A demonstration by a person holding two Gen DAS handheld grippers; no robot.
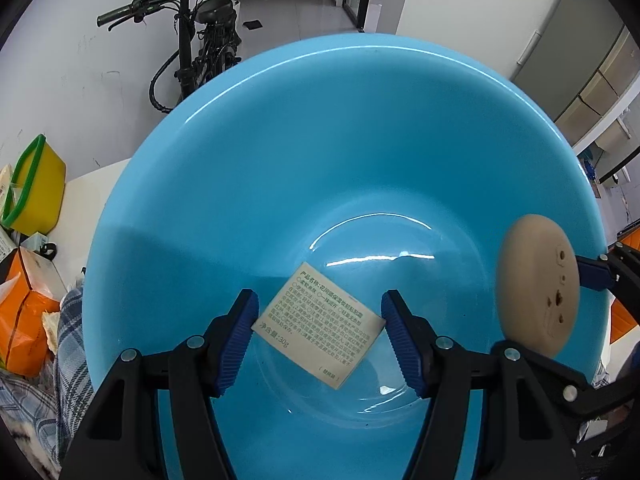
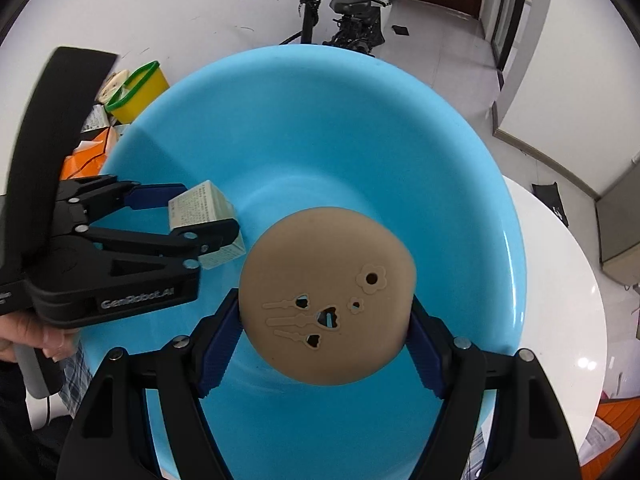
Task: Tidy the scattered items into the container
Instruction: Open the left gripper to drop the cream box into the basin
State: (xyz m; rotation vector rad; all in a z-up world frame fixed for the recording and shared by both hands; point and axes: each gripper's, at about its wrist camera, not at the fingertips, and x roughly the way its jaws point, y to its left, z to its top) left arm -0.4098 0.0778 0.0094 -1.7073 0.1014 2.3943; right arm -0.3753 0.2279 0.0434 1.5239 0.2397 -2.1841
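Note:
A big light-blue basin fills both views. My left gripper holds a small cream box with green print between its blue pads, above the basin's inside. The box also shows in the right wrist view, gripped by the left gripper. My right gripper is shut on a round tan disc with cut-out holes and holds it over the basin. The disc also shows at the right of the left wrist view.
A yellow tub with a green rim stands at the left of the white table. Orange packets and a plaid cloth lie at the left. A black bicycle stands against the wall behind.

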